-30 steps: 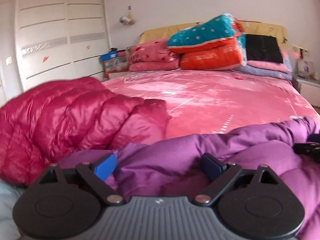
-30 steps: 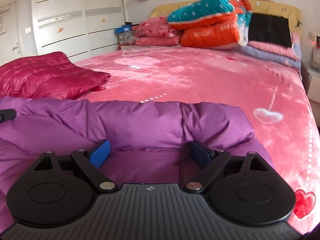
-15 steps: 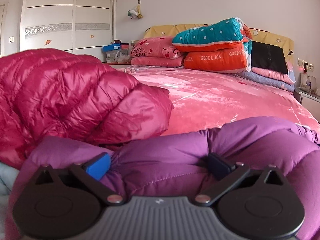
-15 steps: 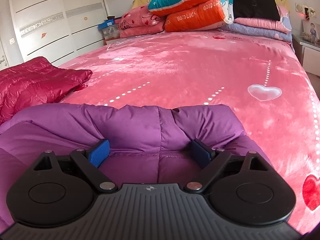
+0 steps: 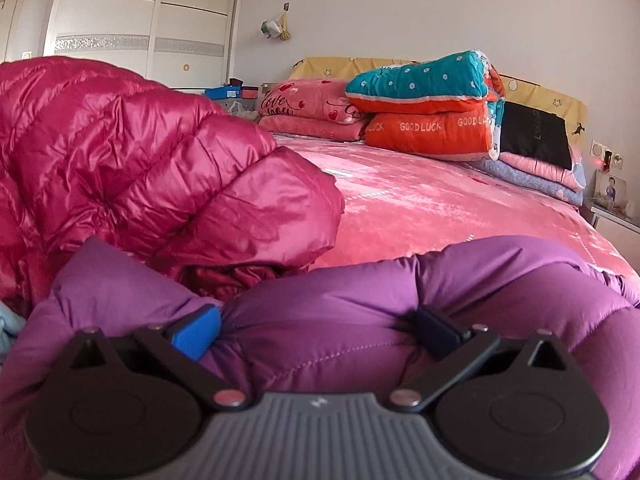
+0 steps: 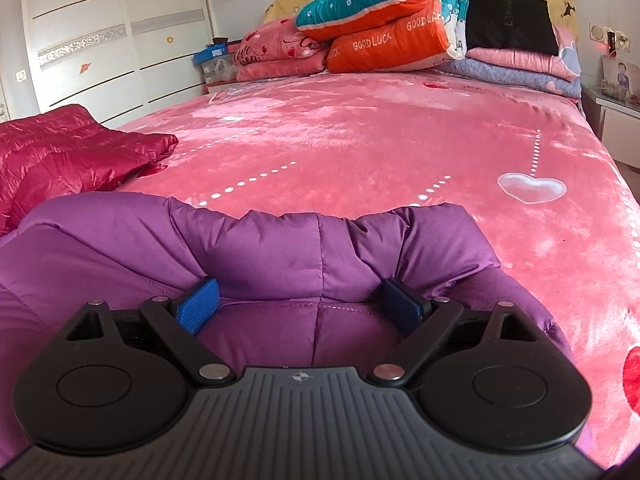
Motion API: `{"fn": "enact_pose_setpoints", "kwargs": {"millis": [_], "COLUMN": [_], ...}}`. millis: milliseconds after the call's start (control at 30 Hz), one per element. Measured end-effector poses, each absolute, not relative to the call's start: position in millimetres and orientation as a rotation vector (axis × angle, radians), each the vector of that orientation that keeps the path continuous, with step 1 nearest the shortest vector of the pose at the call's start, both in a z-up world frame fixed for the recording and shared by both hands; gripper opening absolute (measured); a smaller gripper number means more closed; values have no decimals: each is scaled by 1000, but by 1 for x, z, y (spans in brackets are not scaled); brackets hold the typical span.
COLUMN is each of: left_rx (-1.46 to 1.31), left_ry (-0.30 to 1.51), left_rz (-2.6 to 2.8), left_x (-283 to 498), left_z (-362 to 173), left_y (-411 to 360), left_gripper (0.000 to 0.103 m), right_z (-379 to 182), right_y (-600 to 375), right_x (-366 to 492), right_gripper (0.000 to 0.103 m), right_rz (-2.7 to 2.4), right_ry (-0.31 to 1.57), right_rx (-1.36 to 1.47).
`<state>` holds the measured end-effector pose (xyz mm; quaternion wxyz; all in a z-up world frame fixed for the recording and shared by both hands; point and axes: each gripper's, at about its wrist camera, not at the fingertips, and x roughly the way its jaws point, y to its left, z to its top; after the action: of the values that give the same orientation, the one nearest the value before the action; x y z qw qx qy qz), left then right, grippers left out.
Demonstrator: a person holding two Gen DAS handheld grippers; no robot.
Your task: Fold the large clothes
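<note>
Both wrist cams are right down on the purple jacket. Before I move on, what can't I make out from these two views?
- Purple jacket: the near part in both views is hidden behind the gripper bodies, so the fold can't be judged.
- Left gripper, right gripper: jaws wide, fabric bulging between; pad pressure unclear.
- Red jacket: cut off at the left edge.
- Nightstand items: too small.

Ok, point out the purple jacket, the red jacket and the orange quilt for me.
purple jacket (image 6: 280, 256): right wrist view, on the puffy fold ahead of the tool.
red jacket (image 5: 140, 168): left wrist view, on its quilted top.
orange quilt (image 5: 432, 132): left wrist view, on the front face with lettering.
</note>
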<state>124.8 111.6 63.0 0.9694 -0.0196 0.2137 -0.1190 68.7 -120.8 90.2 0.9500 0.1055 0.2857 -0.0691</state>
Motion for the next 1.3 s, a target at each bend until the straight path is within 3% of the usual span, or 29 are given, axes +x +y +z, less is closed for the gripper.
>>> {"fn": "enact_pose_setpoints", "kwargs": {"millis": [633, 967, 1167, 1300], "left_rx": [20, 33, 21, 35], "left_ry": [457, 497, 410, 492], "left_rz": [-217, -159, -239, -280], "left_x": [133, 113, 67, 65], "left_z": [61, 103, 139, 133], "left_y": [99, 81, 24, -20], "left_gripper": [103, 102, 102, 102], "right_z": [91, 104, 133, 150], "right_y": [-127, -149, -176, -195], "right_x": [59, 43, 24, 6], "right_gripper": [103, 103, 103, 103], "right_rz": [-141, -94, -113, -139], "right_ry": [550, 557, 538, 511], "right_rx": [222, 359, 462, 471]}}
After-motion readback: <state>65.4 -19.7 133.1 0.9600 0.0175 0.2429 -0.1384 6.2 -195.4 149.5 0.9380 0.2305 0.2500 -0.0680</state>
